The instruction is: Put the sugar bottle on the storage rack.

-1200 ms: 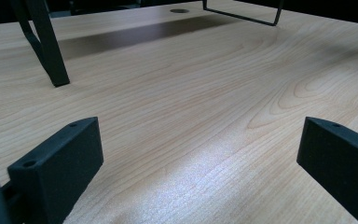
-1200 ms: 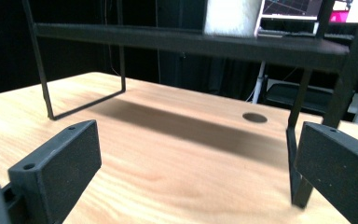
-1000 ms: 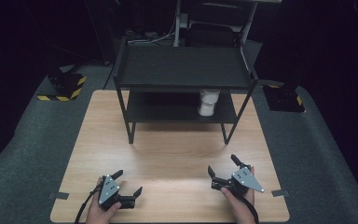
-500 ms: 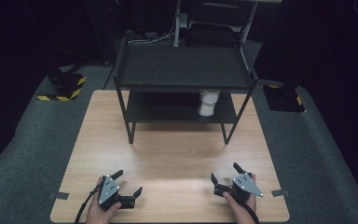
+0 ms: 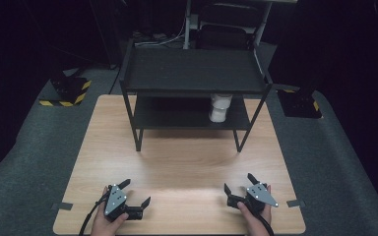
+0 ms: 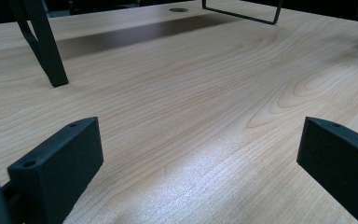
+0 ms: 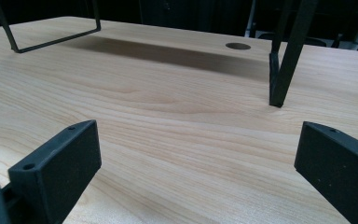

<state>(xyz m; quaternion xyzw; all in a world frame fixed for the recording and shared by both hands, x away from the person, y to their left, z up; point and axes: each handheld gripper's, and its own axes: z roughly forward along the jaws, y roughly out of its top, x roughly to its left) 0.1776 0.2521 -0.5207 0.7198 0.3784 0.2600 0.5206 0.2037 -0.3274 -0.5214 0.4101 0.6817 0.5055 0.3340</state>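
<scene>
Wooden table (image 5: 187, 167) lies bare between your grippers and the black shelf rack (image 5: 194, 73) at 12 o'clock. Your left gripper (image 5: 137, 193) sits at 7 o'clock near the front edge, jaws apart; right gripper (image 5: 239, 182) at 5, jaws apart. White cup (image 5: 220, 109) stands on the rack's lower shelf.

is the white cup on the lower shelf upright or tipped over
Upright. In the high view the cup stands on the rack's lower shelf, its top hidden beneath the upper shelf.

High view looks down from above the near edge; both gripper views skim low across the worktop (image 5: 187, 162) toward the shelf (image 5: 192, 78).
</scene>
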